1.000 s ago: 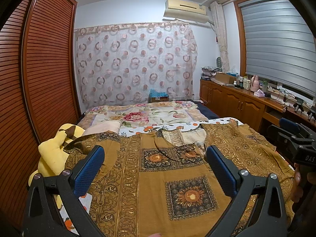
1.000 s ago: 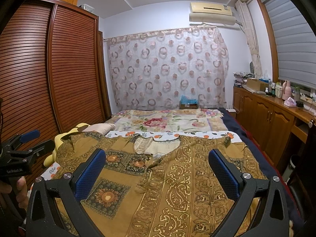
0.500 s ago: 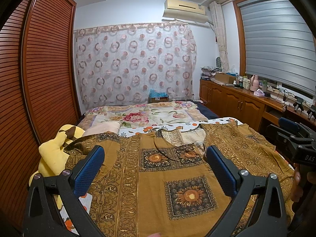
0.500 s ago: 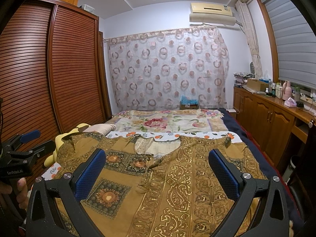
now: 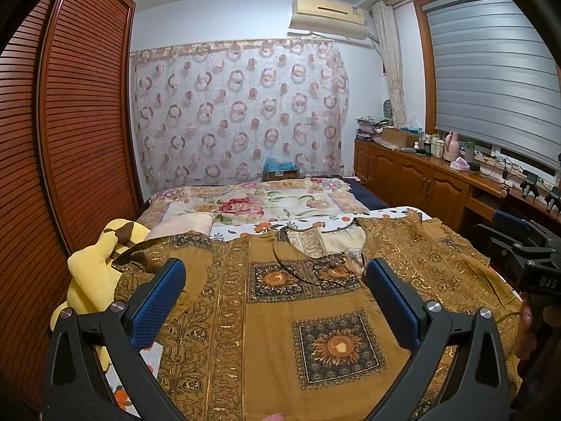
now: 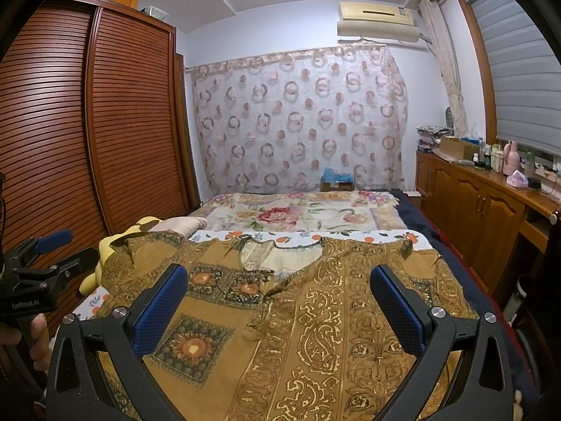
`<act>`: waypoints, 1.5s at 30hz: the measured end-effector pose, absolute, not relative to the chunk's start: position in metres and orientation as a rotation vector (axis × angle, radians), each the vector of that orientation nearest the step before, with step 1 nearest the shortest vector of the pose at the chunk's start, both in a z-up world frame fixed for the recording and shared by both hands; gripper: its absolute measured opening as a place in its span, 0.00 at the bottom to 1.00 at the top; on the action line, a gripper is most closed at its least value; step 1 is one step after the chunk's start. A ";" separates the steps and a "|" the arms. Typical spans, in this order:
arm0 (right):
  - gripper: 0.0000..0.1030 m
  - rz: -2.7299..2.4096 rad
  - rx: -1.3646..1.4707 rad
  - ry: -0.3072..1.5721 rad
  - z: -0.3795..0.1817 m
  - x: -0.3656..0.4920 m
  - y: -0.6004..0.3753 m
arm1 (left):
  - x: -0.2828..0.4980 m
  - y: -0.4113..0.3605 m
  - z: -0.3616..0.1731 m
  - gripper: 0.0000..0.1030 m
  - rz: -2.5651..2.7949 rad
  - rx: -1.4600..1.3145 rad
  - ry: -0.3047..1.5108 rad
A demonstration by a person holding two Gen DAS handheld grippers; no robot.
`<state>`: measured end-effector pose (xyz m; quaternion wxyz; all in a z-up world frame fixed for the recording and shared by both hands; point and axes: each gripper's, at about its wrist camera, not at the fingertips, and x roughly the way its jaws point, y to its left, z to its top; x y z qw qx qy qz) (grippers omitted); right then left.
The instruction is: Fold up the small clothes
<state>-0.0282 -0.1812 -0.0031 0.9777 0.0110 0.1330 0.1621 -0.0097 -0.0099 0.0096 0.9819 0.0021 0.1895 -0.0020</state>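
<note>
A mustard-brown garment (image 5: 287, 315) with gold scrollwork and sunflower squares lies spread flat on the bed, neckline toward the far end. The same garment (image 6: 315, 315) fills the lower half of the right wrist view. My left gripper (image 5: 275, 277) hovers open above its left half, blue pads wide apart, nothing between them. My right gripper (image 6: 280, 282) hovers open above its right half, also holding nothing. Each gripper shows at the edge of the other's view, held by a hand.
A yellow plush toy (image 5: 94, 273) and a pink pillow (image 5: 186, 222) lie at the bed's left edge by the slatted wardrobe (image 5: 80, 122). A floral quilt (image 5: 259, 203) covers the far end. Wooden cabinets (image 5: 420, 182) with bottles run along the right.
</note>
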 end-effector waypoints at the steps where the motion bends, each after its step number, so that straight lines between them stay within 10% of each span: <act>1: 1.00 0.331 0.023 0.272 -0.004 -0.028 -0.181 | -0.009 -0.010 0.009 1.00 -0.004 0.001 0.386; 45: 1.00 0.533 -0.220 0.685 -0.008 0.104 -0.144 | 0.109 0.195 -0.058 0.96 0.167 -0.171 0.720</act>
